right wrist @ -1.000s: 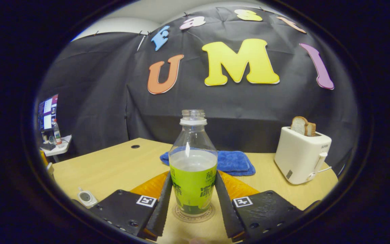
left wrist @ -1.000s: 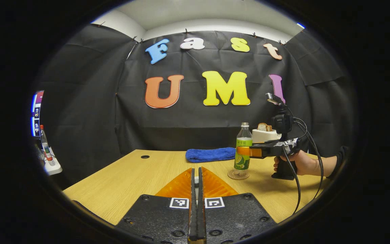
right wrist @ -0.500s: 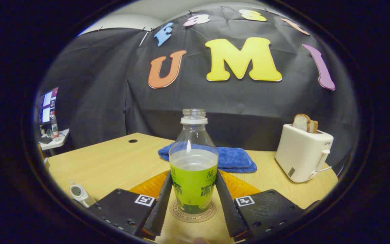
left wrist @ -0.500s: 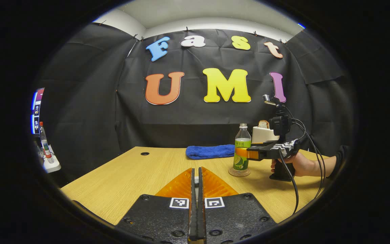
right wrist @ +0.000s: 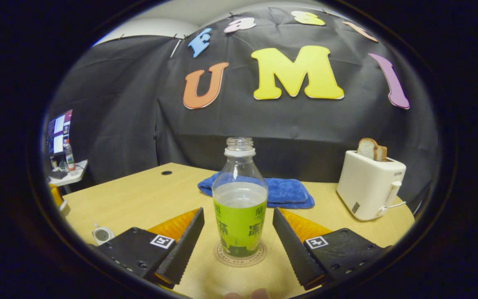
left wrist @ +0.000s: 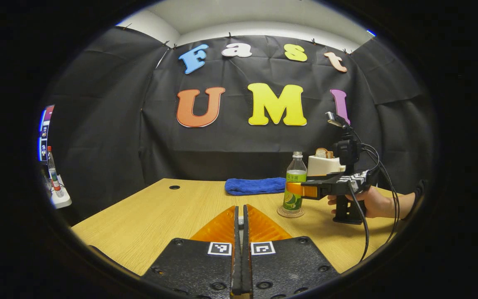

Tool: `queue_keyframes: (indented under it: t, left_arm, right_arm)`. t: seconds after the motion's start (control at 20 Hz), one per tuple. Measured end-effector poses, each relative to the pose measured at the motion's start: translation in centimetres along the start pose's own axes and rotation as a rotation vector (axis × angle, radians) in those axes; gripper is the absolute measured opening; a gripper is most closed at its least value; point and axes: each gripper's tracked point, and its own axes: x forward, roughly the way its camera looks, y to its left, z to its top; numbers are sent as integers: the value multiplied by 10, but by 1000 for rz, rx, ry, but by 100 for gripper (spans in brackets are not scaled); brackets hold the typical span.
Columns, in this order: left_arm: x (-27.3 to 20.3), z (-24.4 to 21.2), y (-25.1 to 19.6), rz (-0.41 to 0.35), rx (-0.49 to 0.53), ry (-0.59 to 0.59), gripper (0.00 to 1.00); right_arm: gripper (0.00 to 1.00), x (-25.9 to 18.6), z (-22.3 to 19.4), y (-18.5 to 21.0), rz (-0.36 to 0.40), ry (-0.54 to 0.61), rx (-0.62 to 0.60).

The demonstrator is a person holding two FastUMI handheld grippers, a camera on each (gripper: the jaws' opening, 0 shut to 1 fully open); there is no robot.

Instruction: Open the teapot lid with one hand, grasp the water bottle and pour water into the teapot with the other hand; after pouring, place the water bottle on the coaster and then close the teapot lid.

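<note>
In the right gripper view my right gripper (right wrist: pixel 239 245) has its fingers spread wide, one on each side of the water bottle (right wrist: pixel 240 207) with a gap on both sides, touching nothing. The bottle stands upright on the round coaster (right wrist: pixel 240 256), on the wooden table (right wrist: pixel 152 199). It is clear plastic, uncapped, with a green label around its lower half and water up to just above the label. Nothing stands between my fingers and the bottle. Off to the left, near the table's edge, sits a small white object (right wrist: pixel 101 235) I cannot identify.

Behind the bottle lies a folded blue cloth (right wrist: pixel 288 192), and to the right of it a white toaster (right wrist: pixel 370 185) with bread slices (right wrist: pixel 371 149) sticking out of the top.

In the left gripper view my left gripper (left wrist: pixel 241 249) is pressed together, holding nothing, over bare tabletop. Farther off to its right I see my hand (left wrist: pixel 374 201) holding the other gripper level at the bottle.
</note>
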Motion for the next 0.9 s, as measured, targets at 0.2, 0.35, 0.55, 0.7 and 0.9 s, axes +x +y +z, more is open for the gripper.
queue_keyframes:
  t: [0.2, 0.35, 0.55, 0.7, 0.9]
  left_arm:
    - [5, 3, -11, -13, -11, -9, 2]
    - [12, -1, -14, -5, 0, -15, 3]
    - [21, -14, -24, -18, 1, 14, 3]
    - [29, -17, -27, -13, 16, 14, 3]
    - [37, -23, -24, 0, 38, 22, 3]
  right_arm:
    - [98, -45, 4, -20, -41, -28, 12]
    - [98, -92, 11, -36, -83, -89, -13]
    - [98, -151, 15, -60, -161, -178, -36]
    - [98, -184, 9, -72, -215, -214, -56]
    - [98, -214, -6, -79, -259, -226, -73]
